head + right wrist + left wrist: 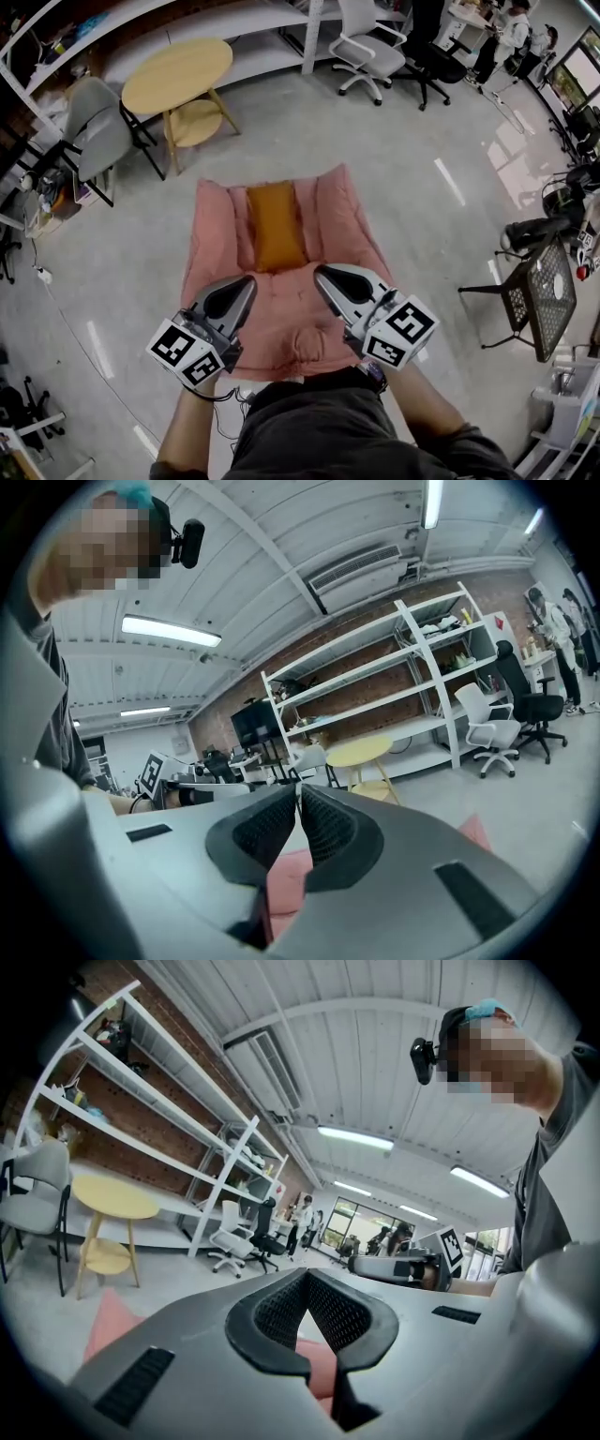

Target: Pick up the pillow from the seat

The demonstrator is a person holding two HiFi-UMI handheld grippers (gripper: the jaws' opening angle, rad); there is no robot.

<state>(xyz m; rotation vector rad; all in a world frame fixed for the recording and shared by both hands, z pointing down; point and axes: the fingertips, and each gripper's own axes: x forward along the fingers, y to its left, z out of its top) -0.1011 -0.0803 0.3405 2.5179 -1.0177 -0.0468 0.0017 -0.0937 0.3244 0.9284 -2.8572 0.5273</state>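
An orange-brown pillow lies lengthwise on the middle of a pink padded seat spread on the floor. My left gripper hovers over the seat's near part, just short of the pillow's near left corner, jaws shut and empty. My right gripper is mirrored at the pillow's near right corner, also shut with nothing held. In the left gripper view the black pads meet at the tips, pink seat below. The right gripper view shows its pads closed, with pink fabric beneath.
A round yellow side table and a grey chair stand at the far left of the seat. White office chairs are at the back. A black mesh stool stands to the right. People stand far off.
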